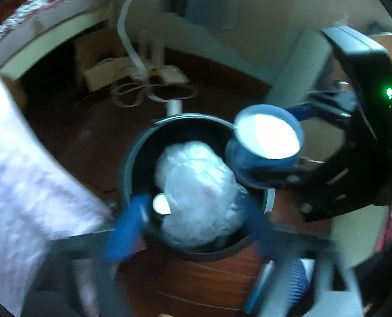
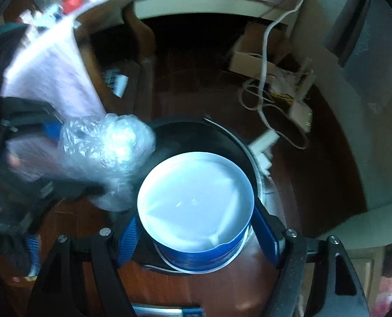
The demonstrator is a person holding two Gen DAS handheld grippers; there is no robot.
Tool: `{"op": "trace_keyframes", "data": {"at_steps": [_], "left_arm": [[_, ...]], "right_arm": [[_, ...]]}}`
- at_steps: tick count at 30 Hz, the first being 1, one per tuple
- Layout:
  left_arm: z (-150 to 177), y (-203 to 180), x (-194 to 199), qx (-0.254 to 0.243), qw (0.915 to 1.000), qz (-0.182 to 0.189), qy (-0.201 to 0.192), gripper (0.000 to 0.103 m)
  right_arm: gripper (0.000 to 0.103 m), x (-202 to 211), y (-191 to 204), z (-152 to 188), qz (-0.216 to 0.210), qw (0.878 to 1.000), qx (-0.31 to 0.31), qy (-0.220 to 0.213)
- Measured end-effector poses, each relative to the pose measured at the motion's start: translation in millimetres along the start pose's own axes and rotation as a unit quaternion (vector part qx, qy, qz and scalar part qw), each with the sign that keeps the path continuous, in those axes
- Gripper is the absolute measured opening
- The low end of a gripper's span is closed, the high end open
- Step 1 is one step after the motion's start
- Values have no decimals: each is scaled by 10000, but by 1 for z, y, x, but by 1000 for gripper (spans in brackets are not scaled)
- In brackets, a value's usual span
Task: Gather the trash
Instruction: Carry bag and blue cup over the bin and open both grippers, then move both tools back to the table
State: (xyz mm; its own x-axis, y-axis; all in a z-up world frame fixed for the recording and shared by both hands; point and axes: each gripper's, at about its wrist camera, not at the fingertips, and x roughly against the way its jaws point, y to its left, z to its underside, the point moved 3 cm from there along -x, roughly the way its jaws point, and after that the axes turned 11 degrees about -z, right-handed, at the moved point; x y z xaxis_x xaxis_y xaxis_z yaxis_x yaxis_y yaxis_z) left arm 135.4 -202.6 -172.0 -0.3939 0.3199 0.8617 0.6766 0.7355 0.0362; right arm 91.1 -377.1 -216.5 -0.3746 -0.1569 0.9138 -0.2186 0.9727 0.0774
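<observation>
A black round trash bin (image 1: 136,153) stands on the wooden floor; its rim also shows in the right wrist view (image 2: 222,129). My left gripper (image 1: 196,216) is shut on a crumpled wad of clear bubble wrap (image 1: 198,192) and holds it over the bin's mouth; the wad shows at the left in the right wrist view (image 2: 108,148). My right gripper (image 2: 198,227) is shut on a blue paper cup with a white inside (image 2: 196,198), held over the bin's near edge. The cup (image 1: 267,137) and right gripper show at the right in the left wrist view.
A bed (image 1: 50,13) with a dark gap beneath stands behind the bin. Cardboard boxes (image 2: 251,58), white cables (image 2: 264,60) and a power strip (image 2: 301,111) lie on the floor by the wall. A pale pink cloth (image 1: 18,158) hangs at the left.
</observation>
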Motion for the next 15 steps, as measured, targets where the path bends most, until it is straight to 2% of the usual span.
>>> {"op": "trace_keyframes", "data": {"at_steps": [5, 7, 10, 15], "left_arm": [[7, 19, 10, 315, 9988, -348, -117, 102], [9, 22, 13, 309, 9970, -674, -198, 102], [12, 25, 22, 321, 9947, -921, -326, 102], [14, 26, 38, 398, 9920, -1103, -456, 102]], "right_arm": [[103, 4, -15, 8, 142, 9997, -171, 123], [103, 8, -16, 8, 209, 9994, -226, 131], [103, 16, -13, 7, 283, 9993, -248, 62], [103, 26, -4, -4, 279, 9994, -213, -82]]}}
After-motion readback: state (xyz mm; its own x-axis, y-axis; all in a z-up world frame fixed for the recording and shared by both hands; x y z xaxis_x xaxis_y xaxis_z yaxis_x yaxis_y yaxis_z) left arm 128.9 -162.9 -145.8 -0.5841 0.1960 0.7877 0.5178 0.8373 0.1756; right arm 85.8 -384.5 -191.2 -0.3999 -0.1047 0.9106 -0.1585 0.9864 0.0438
